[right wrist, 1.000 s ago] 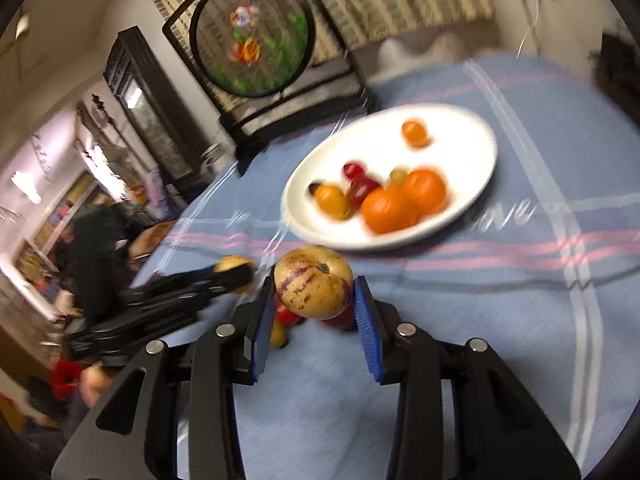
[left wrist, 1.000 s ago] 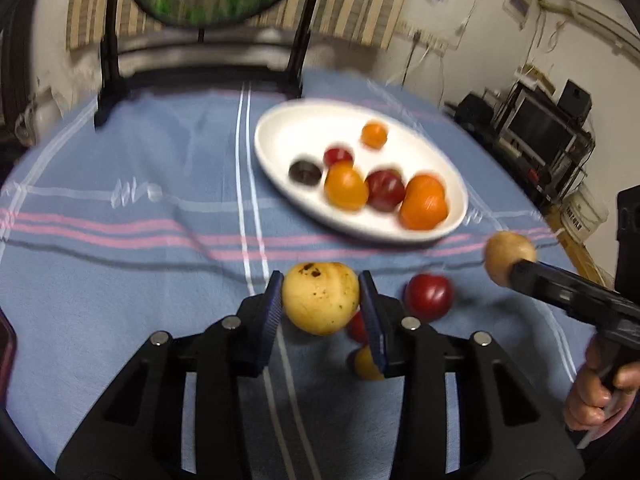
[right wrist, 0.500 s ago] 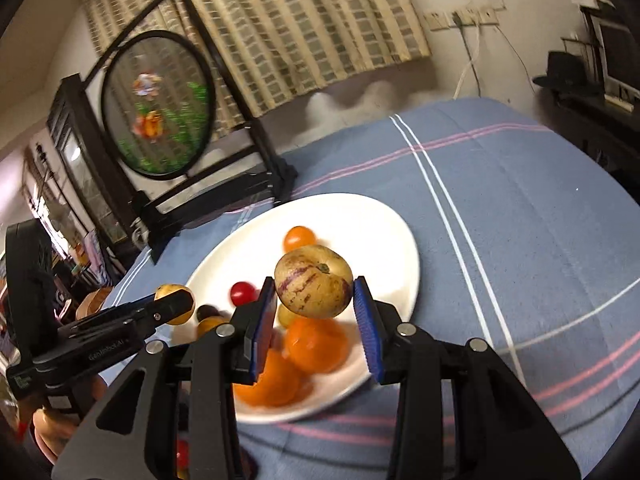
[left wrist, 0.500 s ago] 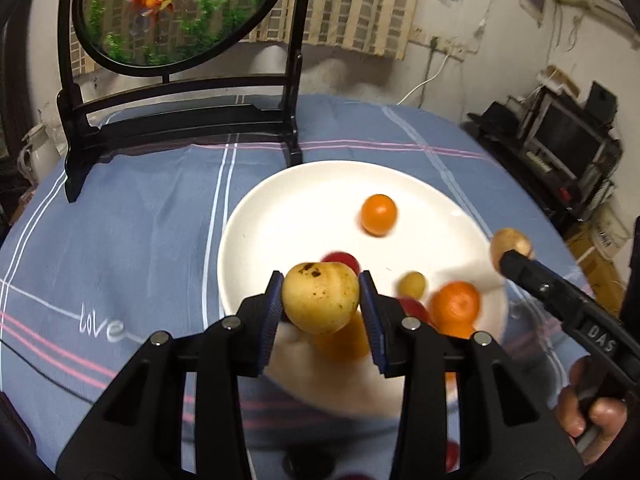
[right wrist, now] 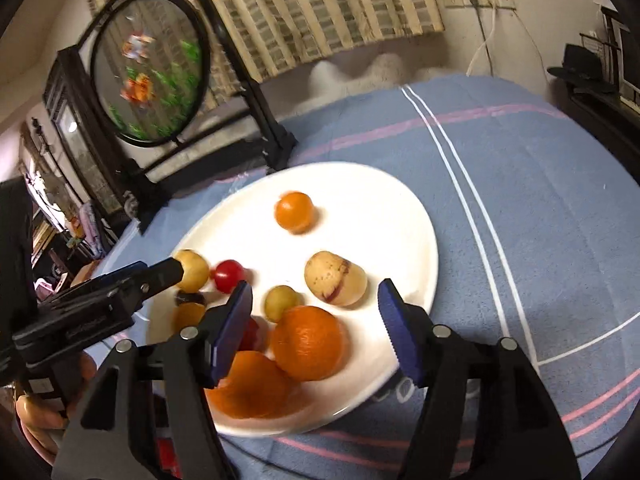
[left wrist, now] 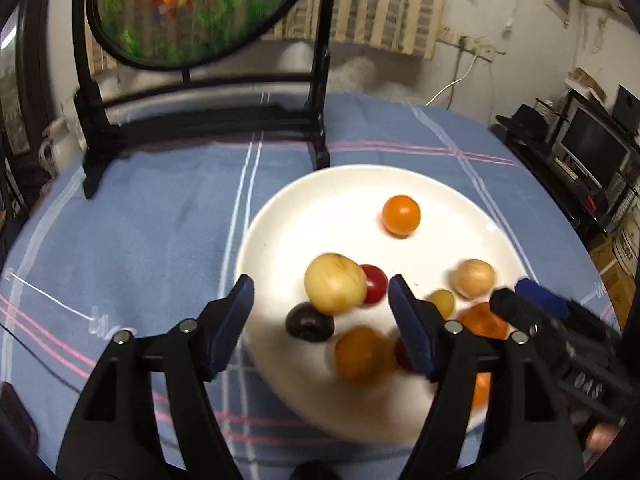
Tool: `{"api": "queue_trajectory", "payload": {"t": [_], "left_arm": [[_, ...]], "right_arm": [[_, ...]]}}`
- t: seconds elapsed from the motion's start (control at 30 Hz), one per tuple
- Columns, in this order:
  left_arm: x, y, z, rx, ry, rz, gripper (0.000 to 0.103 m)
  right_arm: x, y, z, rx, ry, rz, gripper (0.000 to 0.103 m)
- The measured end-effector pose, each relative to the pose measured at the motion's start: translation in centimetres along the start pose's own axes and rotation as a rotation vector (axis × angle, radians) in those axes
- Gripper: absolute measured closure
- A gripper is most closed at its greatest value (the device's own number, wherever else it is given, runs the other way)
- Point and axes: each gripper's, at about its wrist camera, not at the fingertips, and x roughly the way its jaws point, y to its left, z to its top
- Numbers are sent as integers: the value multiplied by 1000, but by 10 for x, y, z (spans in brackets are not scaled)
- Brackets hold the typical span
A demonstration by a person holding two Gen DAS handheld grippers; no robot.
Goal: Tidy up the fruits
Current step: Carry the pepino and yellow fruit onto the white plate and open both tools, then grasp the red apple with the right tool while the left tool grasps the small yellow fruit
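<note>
A white plate (left wrist: pixel 320 208) (right wrist: pixel 384 200) lies on the blue cloth and holds several fruits. My left gripper (left wrist: pixel 322 320) is open over the plate's near left. A pale yellow fruit (left wrist: pixel 335 289) lies on the plate just beyond its jaws, beside a red tomato (left wrist: pixel 376 285) and a dark plum (left wrist: pixel 309 322). My right gripper (right wrist: pixel 314 326) is open above an orange (right wrist: pixel 308 342). A pale fruit with purple streaks (right wrist: pixel 335 284) lies on the plate just beyond it. A small orange fruit (left wrist: pixel 401 215) (right wrist: pixel 294 211) sits at the plate's far side.
A black stand with a round goldfish panel (left wrist: pixel 200 12) (right wrist: pixel 150 68) rises at the table's far edge behind the plate. The blue striped tablecloth (left wrist: pixel 140 240) (right wrist: pixel 540 200) spreads left and right of the plate. Shelves with electronics (left wrist: pixel 592 152) stand off the table's right side.
Both grippers have opened and let go of their fruits: the pale yellow fruit and the purple-streaked fruit now lie on the plate. Both had moved forward over the plate.
</note>
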Motion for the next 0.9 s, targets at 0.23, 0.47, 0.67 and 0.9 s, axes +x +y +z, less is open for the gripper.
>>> {"api": "queue_trajectory", "payload": {"t": [0.23, 0.47, 0.67, 0.9], "left_arm": [[-87, 19, -53, 34, -141, 41, 7], [-102, 40, -105, 20, -113, 66, 6], [-103, 46, -106, 13, -107, 119, 4], [-101, 44, -106, 16, -89, 115, 4]], "right_arm": [[-48, 29, -16, -66, -53, 20, 38], [-60, 52, -62, -136, 35, 55, 38], [-57, 66, -79, -210, 123, 30, 38], [-46, 77, -91, -288, 162, -18, 38]]}}
